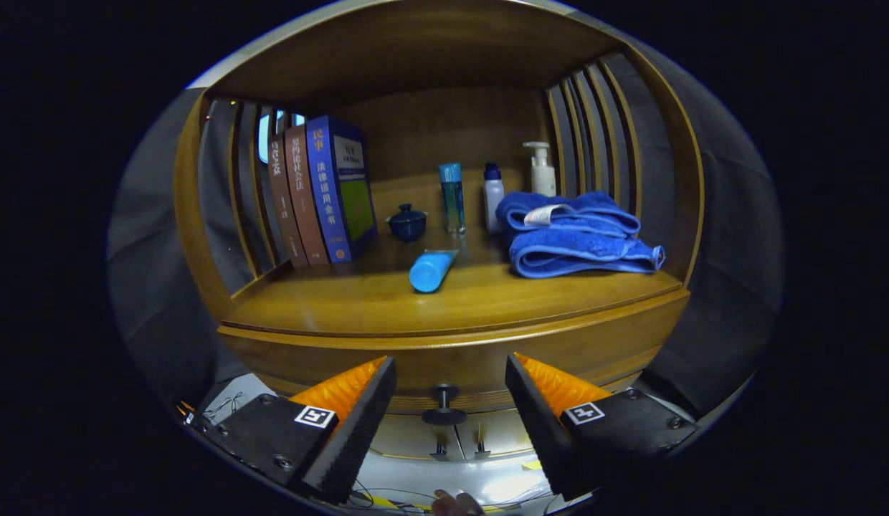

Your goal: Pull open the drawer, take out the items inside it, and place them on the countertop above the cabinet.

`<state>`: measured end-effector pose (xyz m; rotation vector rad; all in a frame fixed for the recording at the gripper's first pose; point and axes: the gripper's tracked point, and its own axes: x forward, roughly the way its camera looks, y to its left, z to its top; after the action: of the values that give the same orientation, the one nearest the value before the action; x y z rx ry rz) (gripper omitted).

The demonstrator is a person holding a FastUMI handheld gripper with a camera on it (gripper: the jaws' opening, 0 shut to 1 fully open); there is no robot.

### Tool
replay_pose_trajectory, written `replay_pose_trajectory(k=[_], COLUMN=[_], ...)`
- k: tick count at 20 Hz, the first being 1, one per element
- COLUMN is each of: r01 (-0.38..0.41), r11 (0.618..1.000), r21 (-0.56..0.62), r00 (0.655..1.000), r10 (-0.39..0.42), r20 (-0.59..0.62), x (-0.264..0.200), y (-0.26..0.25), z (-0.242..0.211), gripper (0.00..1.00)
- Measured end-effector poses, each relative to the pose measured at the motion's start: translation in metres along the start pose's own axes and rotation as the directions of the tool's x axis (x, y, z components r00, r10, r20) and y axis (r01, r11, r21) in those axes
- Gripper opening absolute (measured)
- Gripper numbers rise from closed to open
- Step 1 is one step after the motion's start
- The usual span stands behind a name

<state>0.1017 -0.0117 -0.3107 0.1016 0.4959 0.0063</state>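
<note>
Between the fingers: drawer knob [444, 405], small, hard and round on a short stem, the sound place to grip; no finger touches it.
Gripper [450, 405]: jaws spread wide.
Drawer [459, 369]: front flush with the cabinet, so shut; stiff wood, likely a steady pull.
Contents: hidden.
Countertop [387, 301]: smooth, beyond the fingers, bearing a lying blue tube [431, 269] and folded blue towel [577, 235]; bare room near its front edge.

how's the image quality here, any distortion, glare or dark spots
Gripper view: strong fisheye bend curves the countertop edge and side slats; the shelf is evenly lit and sharp, its upper recess dim; the open gripper frames the drawer knob, with bright glare below it.
</note>
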Motion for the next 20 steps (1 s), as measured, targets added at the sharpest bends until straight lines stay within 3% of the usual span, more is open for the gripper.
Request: replay_pose_trajectory(k=[5,12,16,20], r01=[-0.031,-0.072,-0.069,-0.07], r11=[0.999,0.996,0.993,0.992], r21=[-0.013,-0.057,-0.094,-0.109], r00=[0.992,0.942,0.912,0.911], r10=[0.033,0.087,0.1,0.108], r20=[0.123,0.323,0.397,0.398], x=[-0.054,-0.15,-0.191,-0.208], y=[0.012,0.039,0.049,0.055], z=[0.06,0.149,0.174,0.177], gripper=[1.0,0.99,0.99,0.99])
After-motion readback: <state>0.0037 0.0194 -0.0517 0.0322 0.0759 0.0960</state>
